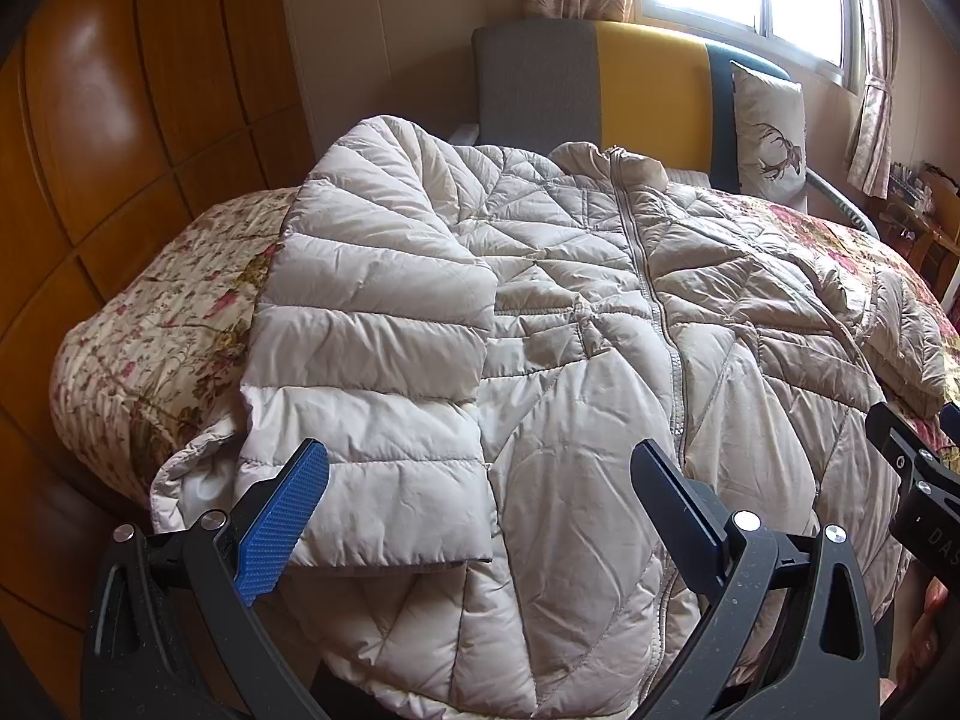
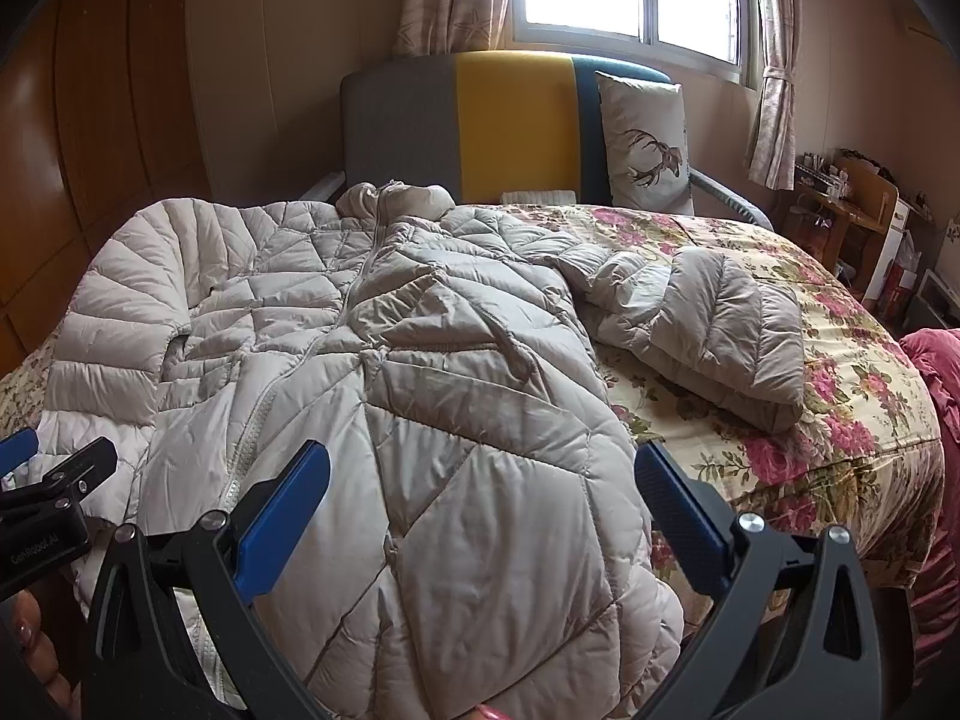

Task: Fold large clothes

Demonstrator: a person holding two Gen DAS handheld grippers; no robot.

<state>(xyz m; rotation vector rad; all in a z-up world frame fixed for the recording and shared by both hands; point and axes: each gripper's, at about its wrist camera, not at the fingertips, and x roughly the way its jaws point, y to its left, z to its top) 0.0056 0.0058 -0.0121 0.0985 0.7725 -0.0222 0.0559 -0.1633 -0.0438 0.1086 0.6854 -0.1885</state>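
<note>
The jacket (image 2: 372,324) lies on the bed (image 2: 840,420), the pillow (image 2: 645,138) behind, seemingly against the headboard (image 2: 510,120).

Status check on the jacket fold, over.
Left gripper open, right gripper open. Beige quilted puffer jacket flat on floral bedspread, one sleeve folded in. Nothing obstructing.

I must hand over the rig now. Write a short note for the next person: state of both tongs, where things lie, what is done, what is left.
Left tongs: open, empty, over the jacket hem.
Right tongs: open, empty, also above the hem.
Jacket: zipped, front up, on the floral bed.
Done: left sleeve folded over the front.
Left: right sleeve lies out on the bed; fold it in, then fold the body.
</note>
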